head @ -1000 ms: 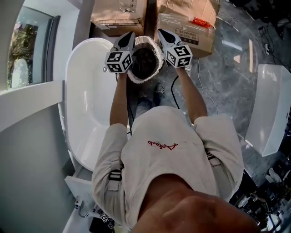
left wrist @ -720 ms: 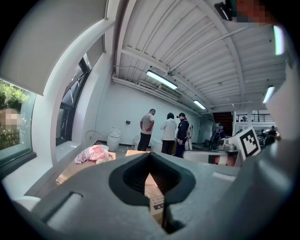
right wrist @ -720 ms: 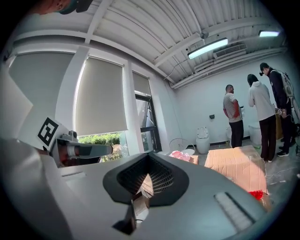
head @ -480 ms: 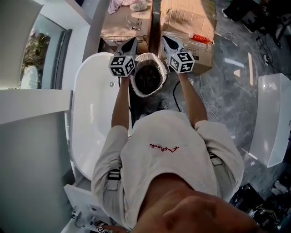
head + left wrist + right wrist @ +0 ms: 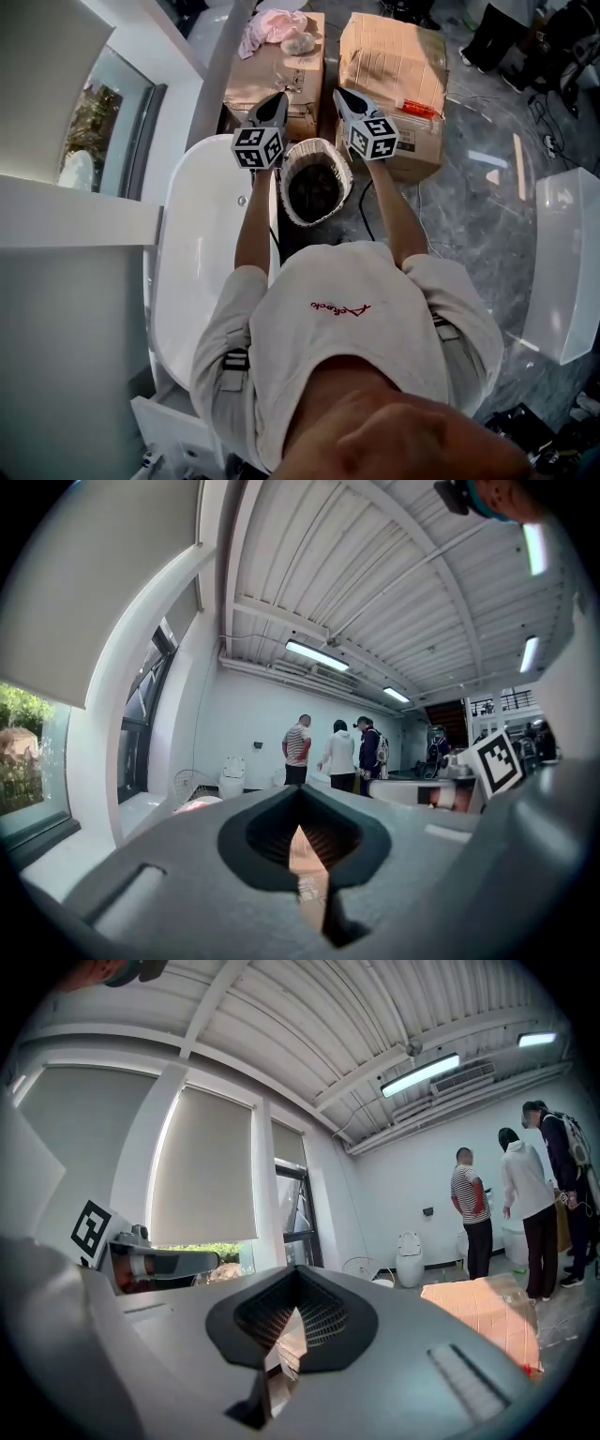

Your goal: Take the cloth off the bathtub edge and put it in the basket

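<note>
Raised left tool (image 5: pixel 277 97) and right tool (image 5: pixel 340 95) higher above the basket (image 5: pixel 309 221) than a second ago, jaws pressed together, nothing held; suggests cloth already dropped in, task near done.

You stand on a grey marbled floor (image 5: pixel 469 216), glossy enough to catch streaks of light. The white bathtub (image 5: pixel 202 244) stands on it at your left, lengthwise beside the window wall. Just beside the tub's far end, on its right, the pale woven basket (image 5: pixel 302 220) sits upright on the floor. Beyond the basket two cardboard boxes rest side by side: the left box (image 5: pixel 281 80) behind the tub's far end, the right box (image 5: pixel 394 66) next to it. A thin black cable (image 5: pixel 367 202) trails over the floor from the basket's right side toward you. Well apart at the far right stands another white fixture (image 5: pixel 561 272).
</note>
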Action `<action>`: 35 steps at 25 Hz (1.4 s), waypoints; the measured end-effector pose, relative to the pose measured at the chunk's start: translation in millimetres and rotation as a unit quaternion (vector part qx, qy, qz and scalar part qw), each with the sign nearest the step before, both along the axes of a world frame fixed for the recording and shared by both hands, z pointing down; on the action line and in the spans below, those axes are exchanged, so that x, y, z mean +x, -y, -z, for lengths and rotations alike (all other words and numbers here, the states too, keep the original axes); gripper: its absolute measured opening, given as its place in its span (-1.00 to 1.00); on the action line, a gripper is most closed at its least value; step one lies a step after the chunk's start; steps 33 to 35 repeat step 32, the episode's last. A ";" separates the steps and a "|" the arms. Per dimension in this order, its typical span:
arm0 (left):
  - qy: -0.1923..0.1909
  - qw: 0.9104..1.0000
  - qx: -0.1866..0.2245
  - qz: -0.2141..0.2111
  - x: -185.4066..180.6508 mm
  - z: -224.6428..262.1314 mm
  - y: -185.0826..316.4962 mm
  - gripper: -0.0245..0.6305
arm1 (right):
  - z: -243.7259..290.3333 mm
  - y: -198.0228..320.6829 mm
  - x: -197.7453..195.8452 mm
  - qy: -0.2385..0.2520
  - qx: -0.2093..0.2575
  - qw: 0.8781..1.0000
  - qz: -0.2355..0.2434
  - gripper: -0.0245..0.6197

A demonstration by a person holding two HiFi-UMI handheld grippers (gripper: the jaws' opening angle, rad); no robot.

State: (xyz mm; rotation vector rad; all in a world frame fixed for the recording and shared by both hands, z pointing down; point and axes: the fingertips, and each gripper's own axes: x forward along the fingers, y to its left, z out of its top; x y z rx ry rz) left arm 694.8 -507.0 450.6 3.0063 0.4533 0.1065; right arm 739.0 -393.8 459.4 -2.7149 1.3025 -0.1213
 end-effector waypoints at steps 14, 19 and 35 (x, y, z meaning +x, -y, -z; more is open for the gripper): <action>-0.008 1.000 0.005 0.005 4.2 11.4 14.0 -0.93 | 9.3 23.9 1.7 -0.007 -0.007 1.000 0.011 -0.91; -0.006 1.000 0.004 0.002 6.8 8.3 14.5 -0.93 | 4.9 23.6 3.7 -0.003 -0.009 1.000 0.008 -0.91; -0.002 1.000 0.001 -0.005 18.9 3.4 9.0 -0.93 | 0.1 18.6 12.8 -0.002 -0.016 1.000 0.001 -0.91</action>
